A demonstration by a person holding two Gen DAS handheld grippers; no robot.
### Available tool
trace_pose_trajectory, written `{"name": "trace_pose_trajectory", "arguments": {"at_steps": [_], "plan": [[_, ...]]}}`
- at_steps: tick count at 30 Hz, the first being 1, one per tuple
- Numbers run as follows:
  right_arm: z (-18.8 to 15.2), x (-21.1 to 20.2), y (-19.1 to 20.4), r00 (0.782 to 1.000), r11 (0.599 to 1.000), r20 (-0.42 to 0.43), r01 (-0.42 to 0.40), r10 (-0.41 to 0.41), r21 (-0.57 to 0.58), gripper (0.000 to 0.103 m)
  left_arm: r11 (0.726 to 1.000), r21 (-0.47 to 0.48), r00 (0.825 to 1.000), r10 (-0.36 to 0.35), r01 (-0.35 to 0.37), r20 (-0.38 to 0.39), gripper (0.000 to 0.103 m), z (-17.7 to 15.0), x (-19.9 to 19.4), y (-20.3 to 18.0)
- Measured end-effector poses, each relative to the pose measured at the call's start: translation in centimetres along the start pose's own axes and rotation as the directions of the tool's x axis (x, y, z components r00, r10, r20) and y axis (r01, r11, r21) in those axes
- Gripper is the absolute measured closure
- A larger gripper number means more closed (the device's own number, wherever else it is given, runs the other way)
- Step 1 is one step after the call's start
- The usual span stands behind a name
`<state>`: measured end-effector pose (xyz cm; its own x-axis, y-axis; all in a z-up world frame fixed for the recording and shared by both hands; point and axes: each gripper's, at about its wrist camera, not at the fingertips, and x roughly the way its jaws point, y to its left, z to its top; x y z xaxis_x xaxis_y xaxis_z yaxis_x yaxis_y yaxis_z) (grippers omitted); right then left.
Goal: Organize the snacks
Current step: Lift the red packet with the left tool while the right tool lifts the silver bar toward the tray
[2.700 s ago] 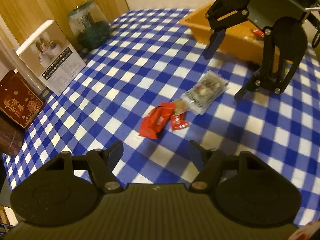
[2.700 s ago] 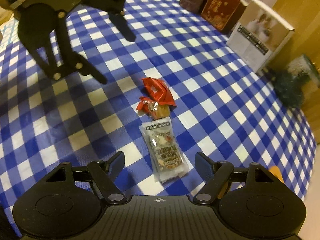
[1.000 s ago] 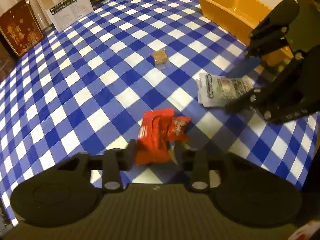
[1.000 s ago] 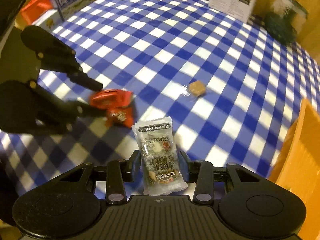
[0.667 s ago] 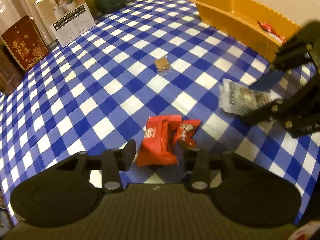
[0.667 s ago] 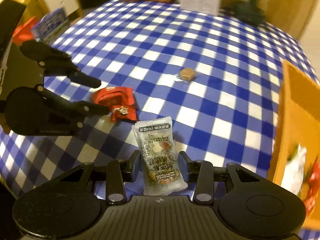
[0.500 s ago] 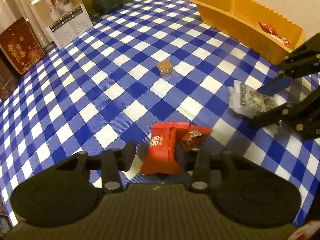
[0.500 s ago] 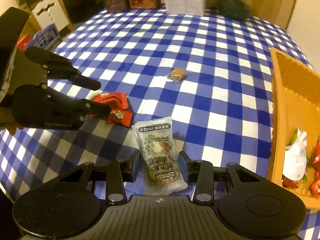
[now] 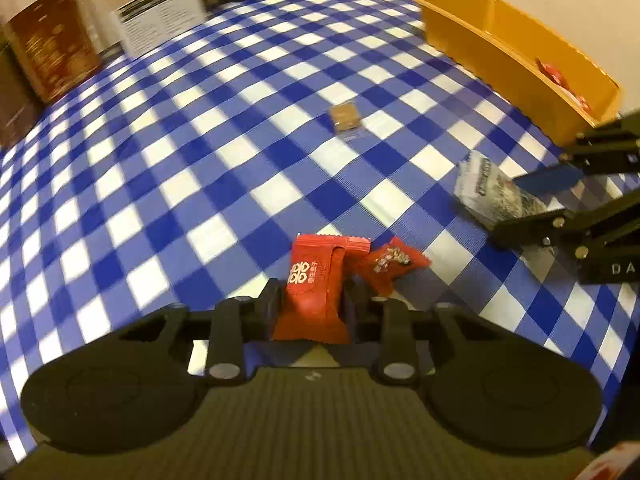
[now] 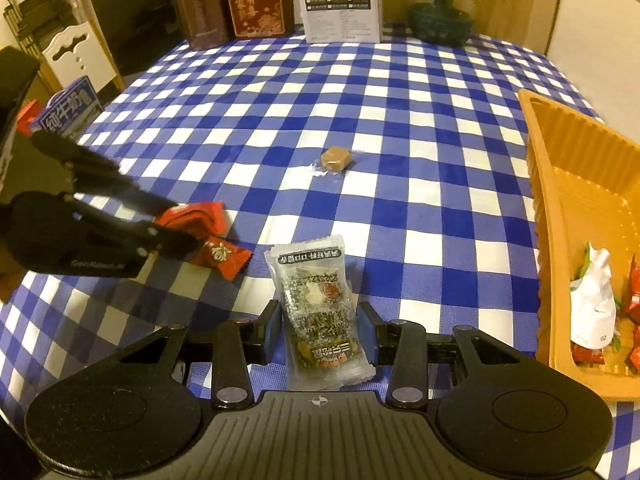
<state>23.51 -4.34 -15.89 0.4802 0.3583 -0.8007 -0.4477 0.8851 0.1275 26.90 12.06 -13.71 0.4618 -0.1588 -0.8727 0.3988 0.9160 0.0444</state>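
Note:
My left gripper [image 9: 310,304] is shut on a red snack packet [image 9: 316,288], held above the checked cloth; it also shows in the right wrist view [image 10: 192,216]. A smaller red packet [image 9: 390,264] lies on the cloth beside it. My right gripper [image 10: 318,326] is shut on a clear nut-mix packet [image 10: 316,304], which also shows in the left wrist view [image 9: 492,196]. A small brown wrapped candy [image 10: 335,158] lies alone mid-table. The orange tray [image 10: 560,184] stands at the right and holds several snacks.
At the table's far edge stand a brown tin [image 10: 200,8], a red box [image 10: 256,0], a white box [image 10: 340,4] and a glass jar [image 10: 440,4]. A white chair [image 10: 76,56] and a blue carton [image 10: 72,108] are off the left side.
Both grippers closed on their packets and lifted them off the cloth. The right gripper has swung toward the orange tray. The brown candy was left apart from the red packets.

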Motion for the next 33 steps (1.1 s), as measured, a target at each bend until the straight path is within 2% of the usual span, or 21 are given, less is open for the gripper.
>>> {"name": "trace_pose_trajectory", "arguments": {"at_steps": [5,10,14,27,33], "plan": [[-0.9,-0.7,0.3,1.0,0.999,0.018,0.014,-0.014,0.034,0.062,0.982,-0.179,0.998,0.058,-0.052,0.029,0.076,-1.5,-1.8,0.4],[-2.0,-1.7,0.5,0.999,0.997,0.035,0.02,-0.023,0.075,0.062,0.959,-0.276,0.993,0.095,-0.072,0.071,0.076,-2.6,-4.0,-0.8],[-3.0,-2.7,0.5,0.998,0.993,0.051,0.021,-0.027,0.114,0.063,0.947,-0.308,0.988,0.124,-0.089,0.096,0.076,-3.1,-5.4,-2.8],[-5.6,-7.7,-0.3,0.993,0.974,0.11,0.022,-0.048,0.224,0.063,0.887,-0.459,0.976,0.14,-0.05,0.164,0.076,-5.5,-9.5,-7.6],[-6.5,-10.6,-0.4,0.989,0.968,0.136,0.025,-0.061,0.249,0.063,0.881,-0.472,0.974,0.136,-0.035,0.182,0.076,-6.0,-11.3,-10.2]]}}
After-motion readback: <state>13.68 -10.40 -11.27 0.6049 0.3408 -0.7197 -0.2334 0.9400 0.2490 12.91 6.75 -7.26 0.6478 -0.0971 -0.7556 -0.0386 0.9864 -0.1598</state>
